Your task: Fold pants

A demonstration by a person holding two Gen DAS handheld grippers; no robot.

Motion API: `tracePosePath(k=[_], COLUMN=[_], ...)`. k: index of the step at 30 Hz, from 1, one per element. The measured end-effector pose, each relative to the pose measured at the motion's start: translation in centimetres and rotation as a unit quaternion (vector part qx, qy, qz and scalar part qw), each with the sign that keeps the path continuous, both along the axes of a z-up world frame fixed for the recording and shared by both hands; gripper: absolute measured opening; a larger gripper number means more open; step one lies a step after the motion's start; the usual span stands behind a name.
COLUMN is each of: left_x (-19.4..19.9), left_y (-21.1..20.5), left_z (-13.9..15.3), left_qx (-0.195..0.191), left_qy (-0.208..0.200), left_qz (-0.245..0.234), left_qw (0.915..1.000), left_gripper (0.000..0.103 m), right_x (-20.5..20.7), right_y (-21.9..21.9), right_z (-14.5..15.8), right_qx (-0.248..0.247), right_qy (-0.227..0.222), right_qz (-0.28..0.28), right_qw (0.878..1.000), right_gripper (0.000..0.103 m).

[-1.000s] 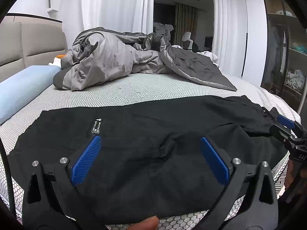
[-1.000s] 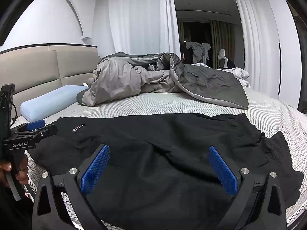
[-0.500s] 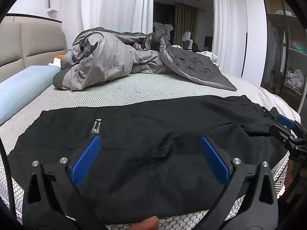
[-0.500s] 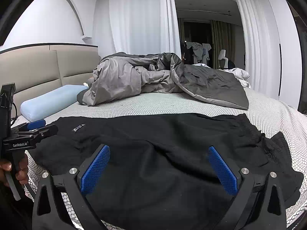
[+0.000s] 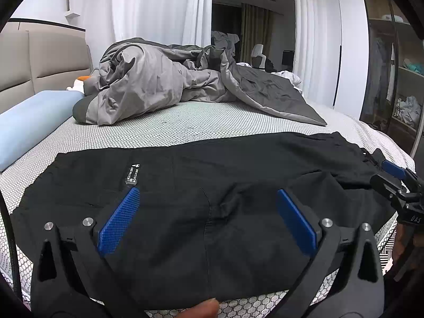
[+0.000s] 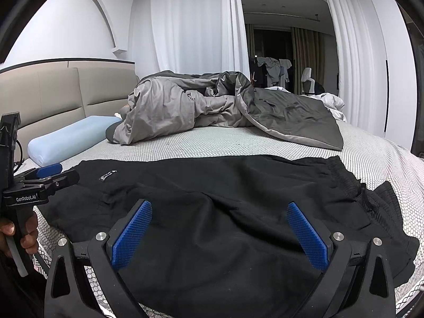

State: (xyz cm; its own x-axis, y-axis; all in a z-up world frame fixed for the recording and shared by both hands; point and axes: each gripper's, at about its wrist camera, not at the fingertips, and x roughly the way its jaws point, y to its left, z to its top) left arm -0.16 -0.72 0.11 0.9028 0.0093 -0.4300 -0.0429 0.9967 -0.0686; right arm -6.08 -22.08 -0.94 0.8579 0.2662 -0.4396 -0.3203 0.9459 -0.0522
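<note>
Black fabric pants are spread flat across the near edge of the white honeycomb-patterned mattress, waistband toward the right. The left gripper and the right gripper are held above the pants, jaws wide apart, nothing gripped. A crumpled grey duvet is piled behind.

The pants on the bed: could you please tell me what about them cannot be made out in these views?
- Pants near hem: covered by the left gripper body in the left wrist view.
- White label text: too small to read.
- Waistband end: bunched and partly cut off behind the right gripper frame in the right wrist view.
</note>
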Motion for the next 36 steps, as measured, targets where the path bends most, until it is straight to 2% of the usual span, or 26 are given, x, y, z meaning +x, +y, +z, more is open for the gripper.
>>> tracePosePath(k=[10,14,24,27,33,36], left_x=[-0.2,-0.5,-0.6,-0.5,-1.4,-2.5], left_y=[0.0,0.0,-0.1,-0.1,0.8,2.5], left_z=[0.2,0.5,0.8,0.7,-0.7,-1.2], left_qx=[0.0,-0.005,-0.005,-0.004,-0.005,-0.014], left_qy=[-0.001,-0.008,-0.009,-0.005,0.02,0.035], left_qz=[0.001,-0.001,-0.01,-0.009,0.011,0.043], left_qw=[1.0,1.0,0.9999,0.9999,0.9997,0.9983], left_gripper=[0.102,0.102,0.102,0.102,0.102,0.102], right_x=[0.2,0.3,0.8,0.7,1.4,1.5], right_y=[-0.2,-0.1,0.1,-0.2,-1.2,-2.5], right_z=[0.0,0.2,2.4,2.8,2.5,2.4], right_qx=[0.002,-0.013,-0.049,-0.047,-0.072,-0.072], right_qy=[0.004,0.007,0.0,0.002,0.018,0.03], right_qz=[-0.005,-0.004,-0.002,-0.003,-0.019,-0.035], right_qw=[1.0,1.0,0.999,0.999,0.997,0.996], right_gripper=[0.103,0.103,0.103,0.103,0.103,0.103])
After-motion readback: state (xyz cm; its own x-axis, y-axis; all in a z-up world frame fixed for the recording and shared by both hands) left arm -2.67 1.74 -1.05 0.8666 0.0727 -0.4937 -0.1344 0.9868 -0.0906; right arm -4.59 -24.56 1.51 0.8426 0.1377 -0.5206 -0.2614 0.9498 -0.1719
